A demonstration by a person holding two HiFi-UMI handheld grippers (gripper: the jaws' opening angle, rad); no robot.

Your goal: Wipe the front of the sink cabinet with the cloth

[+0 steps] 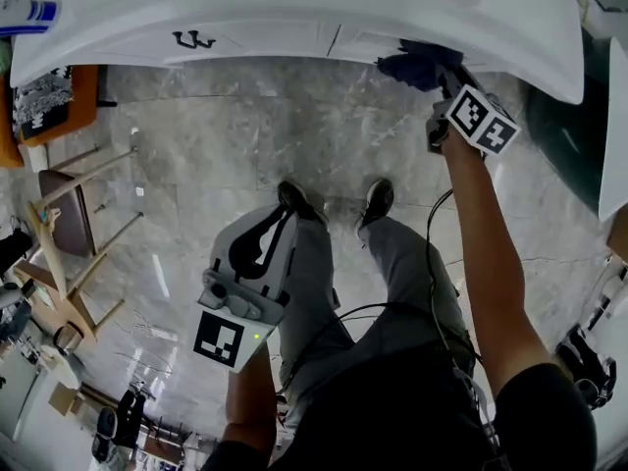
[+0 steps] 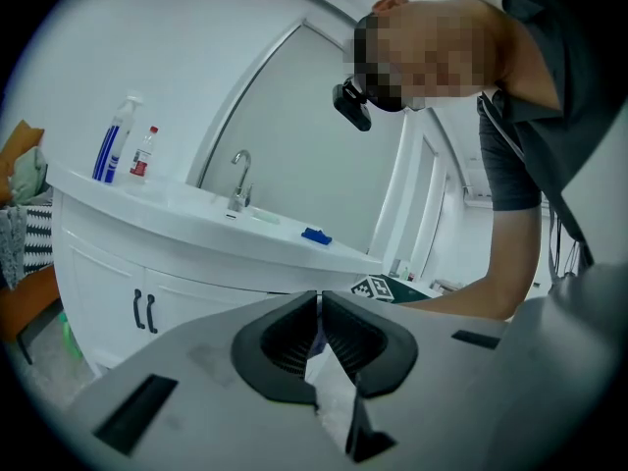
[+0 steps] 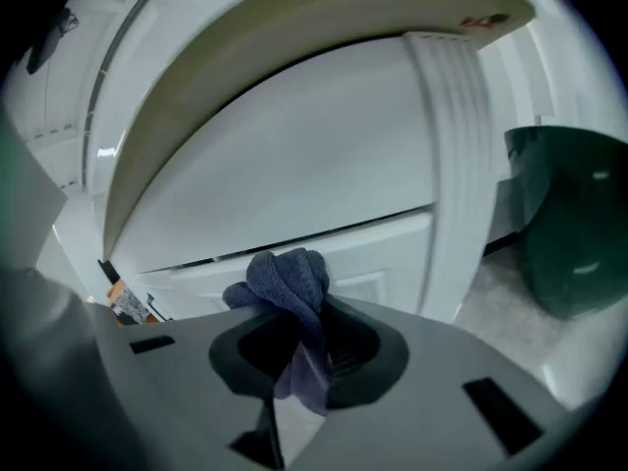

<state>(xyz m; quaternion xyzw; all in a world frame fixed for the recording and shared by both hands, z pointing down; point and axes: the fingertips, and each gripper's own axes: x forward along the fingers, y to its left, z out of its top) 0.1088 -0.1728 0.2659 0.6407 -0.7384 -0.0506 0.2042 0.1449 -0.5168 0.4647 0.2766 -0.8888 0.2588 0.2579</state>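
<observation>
With the cloth (image 3: 287,281) pinched in the right gripper (image 3: 294,351) and bunched past its tips, the sink cabinet front (image 3: 294,175) lies dead ahead, very close; contact unclear. The left gripper (image 2: 319,337), jaws together on nothing, hangs well back.

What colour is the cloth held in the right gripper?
The cloth is dark blue-grey, seen best in the right gripper view.

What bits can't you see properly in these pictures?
- Whether the cloth touches the cabinet: right gripper view, the cloth hides the spot.
- Labels on the bottles: left gripper view, too small.
- Small blue thing: left gripper view, too small to name.
- Dark green thing: right gripper view, cut off by the edge.
</observation>
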